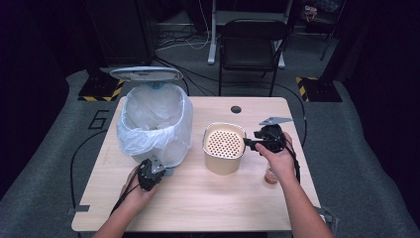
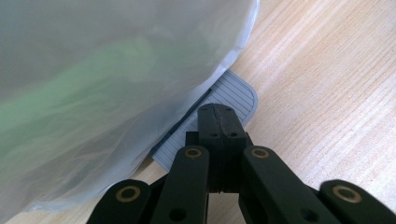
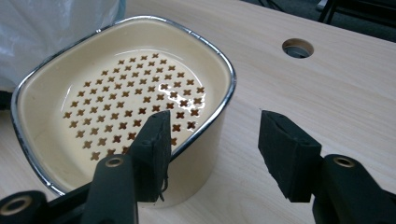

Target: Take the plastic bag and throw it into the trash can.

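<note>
Your right gripper (image 3: pixel 212 149) gapes astride the cream, cross-perforated pot's (image 3: pixel 126 100) chrome rim, while left of that pot your clenched left gripper (image 2: pixel 219 122) presses the bin's ribbed grey pedal (image 2: pixel 233 95).

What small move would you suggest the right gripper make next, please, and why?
Probably shut the right gripper: it is open, its fingers straddling the chrome rim of the cream perforated container, one inside, one outside. The left gripper, shut, rests on the grey ribbed pedal of the bag-lined bin, whose lid is up.

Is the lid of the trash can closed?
No, the lid stands tipped up behind the open trash can, whose white bag gapes wide.
</note>
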Motion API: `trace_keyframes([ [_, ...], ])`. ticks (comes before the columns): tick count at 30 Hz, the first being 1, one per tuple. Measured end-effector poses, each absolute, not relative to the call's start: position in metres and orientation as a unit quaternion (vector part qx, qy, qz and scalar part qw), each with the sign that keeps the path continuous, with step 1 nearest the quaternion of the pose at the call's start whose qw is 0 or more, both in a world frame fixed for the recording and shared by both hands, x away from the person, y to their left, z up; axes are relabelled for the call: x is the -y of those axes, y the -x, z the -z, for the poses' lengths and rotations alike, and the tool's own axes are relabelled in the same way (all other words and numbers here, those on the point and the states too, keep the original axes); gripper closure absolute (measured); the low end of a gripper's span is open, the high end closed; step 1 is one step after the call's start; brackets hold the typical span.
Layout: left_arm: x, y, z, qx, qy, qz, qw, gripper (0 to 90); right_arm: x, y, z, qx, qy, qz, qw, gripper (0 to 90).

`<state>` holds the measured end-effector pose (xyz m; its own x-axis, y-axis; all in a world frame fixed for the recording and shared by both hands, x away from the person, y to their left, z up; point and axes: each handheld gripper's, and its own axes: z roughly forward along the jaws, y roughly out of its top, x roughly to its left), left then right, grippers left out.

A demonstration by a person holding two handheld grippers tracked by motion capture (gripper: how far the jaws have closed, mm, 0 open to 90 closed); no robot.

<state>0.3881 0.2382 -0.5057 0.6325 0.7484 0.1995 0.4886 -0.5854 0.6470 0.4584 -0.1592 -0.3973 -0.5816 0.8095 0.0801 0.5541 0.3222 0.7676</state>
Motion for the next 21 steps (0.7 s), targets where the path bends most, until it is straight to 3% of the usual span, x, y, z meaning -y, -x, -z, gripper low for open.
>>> trace_keyframes([
  [11, -0.239, -0.388, 0.505, -0.358, -0.86, -0.233, 0.278, 90.0, 0.139, -0.466, 0.41, -0.822, -0.413, -0.361, 0.154, 53.6],
  [21, -0.239, -0.388, 0.504, -0.357, -0.863, -0.235, 0.27, 90.0, 0.137, -0.446, 0.411, -0.833, -0.385, -0.377, 0.128, 65.0],
])
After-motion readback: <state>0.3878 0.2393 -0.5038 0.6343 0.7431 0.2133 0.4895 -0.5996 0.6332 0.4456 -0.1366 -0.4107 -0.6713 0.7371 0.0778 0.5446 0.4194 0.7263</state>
